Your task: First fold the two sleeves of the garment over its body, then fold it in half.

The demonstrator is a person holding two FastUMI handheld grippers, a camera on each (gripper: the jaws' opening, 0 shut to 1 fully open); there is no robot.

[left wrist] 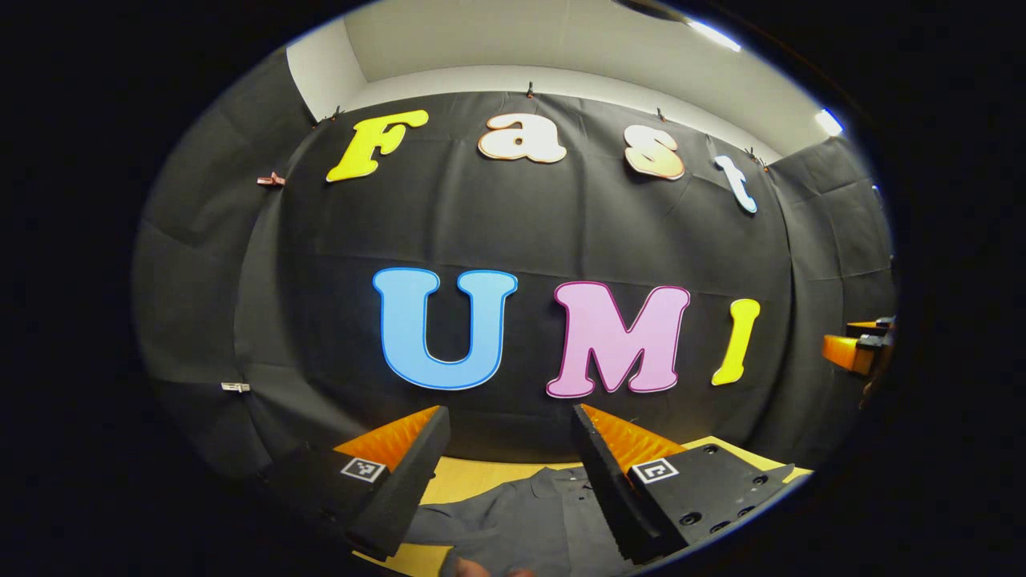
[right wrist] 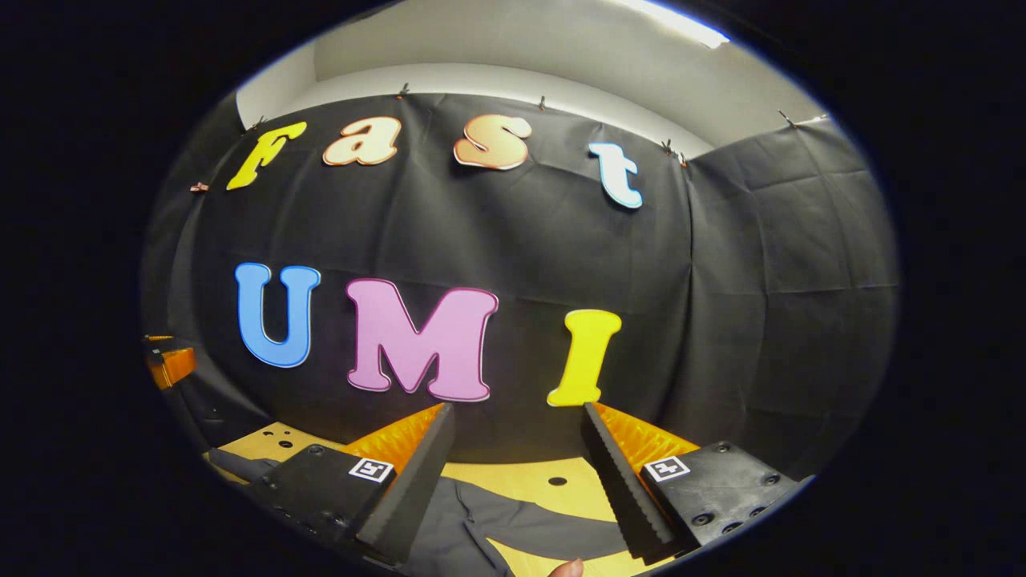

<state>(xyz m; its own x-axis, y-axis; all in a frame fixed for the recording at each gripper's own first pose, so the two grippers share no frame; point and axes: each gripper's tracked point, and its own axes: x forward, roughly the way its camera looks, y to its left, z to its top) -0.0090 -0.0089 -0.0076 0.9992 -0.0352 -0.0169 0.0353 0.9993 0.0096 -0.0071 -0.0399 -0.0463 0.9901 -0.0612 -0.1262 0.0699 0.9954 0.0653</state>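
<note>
My left gripper (left wrist: 506, 449) and right gripper (right wrist: 517, 449) both gape wide, holding nothing, raised over the grey garment (left wrist: 529, 513) spread near the table's (right wrist: 529, 481) front edge, sleeves apparently unfolded.

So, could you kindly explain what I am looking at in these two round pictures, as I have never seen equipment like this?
A person holds a two-finger gripper in each hand; there is no robot arm. Each picture comes from a camera riding on one gripper, looking forward along its fingers. In the left gripper view, the left gripper stands open above a grey garment lying on a yellowish table. In the right gripper view, the right gripper is also open, over the same garment, one sleeve stretched across the table. Neither gripper holds anything. The other gripper peeks in at each picture's edge. Behind everything hangs the booth's black cloth wall.
</note>
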